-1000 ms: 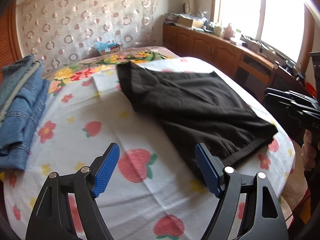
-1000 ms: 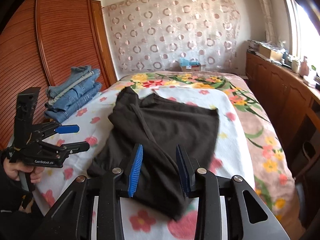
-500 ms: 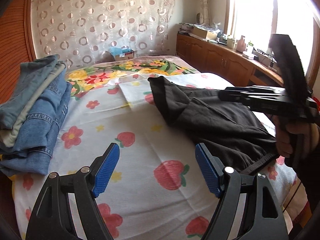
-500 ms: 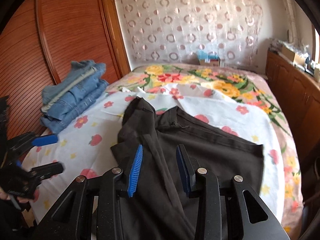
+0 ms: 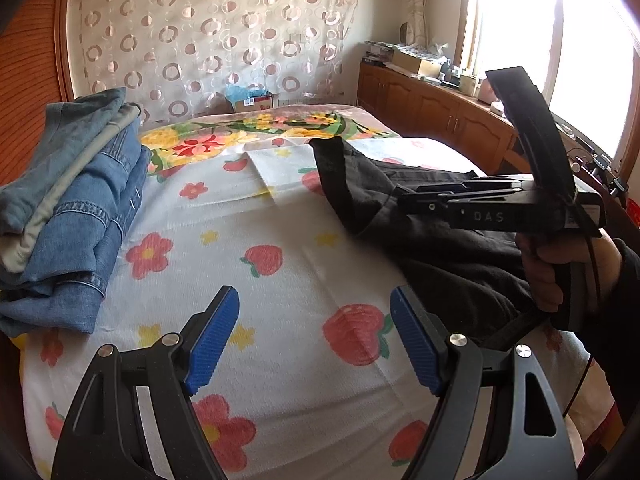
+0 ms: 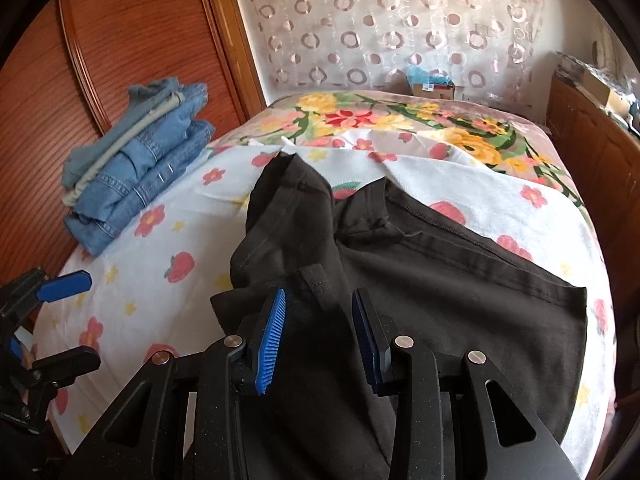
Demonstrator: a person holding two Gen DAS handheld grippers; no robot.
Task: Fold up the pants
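Flanking black pants (image 6: 440, 280), folded jeans (image 5: 68, 200) stack leftward.

A: Where do the pants (image 6: 420, 280) lie?

B: On the sheet (image 6: 168, 240) spread over the bed (image 6: 400, 120), filling the right wrist view from the centre out to 4 o'clock. One corner of them reaches toward 12 o'clock.

A: And the folded stack of jeans (image 6: 136, 168)?

B: At 10 o'clock in that view, on the bed's edge, against the wardrobe (image 6: 120, 40) and well apart from the pants.

A: The grippers?

B: The right gripper (image 6: 320, 332) hangs over the pants at 6 o'clock. The left gripper (image 5: 312, 336) hovers over bare sheet, pants at its 2 o'clock, jeans at 9.

A: Behind the bed?

B: A curtain (image 5: 208, 32) at 12 o'clock; cabinets (image 5: 432, 104) at 2.
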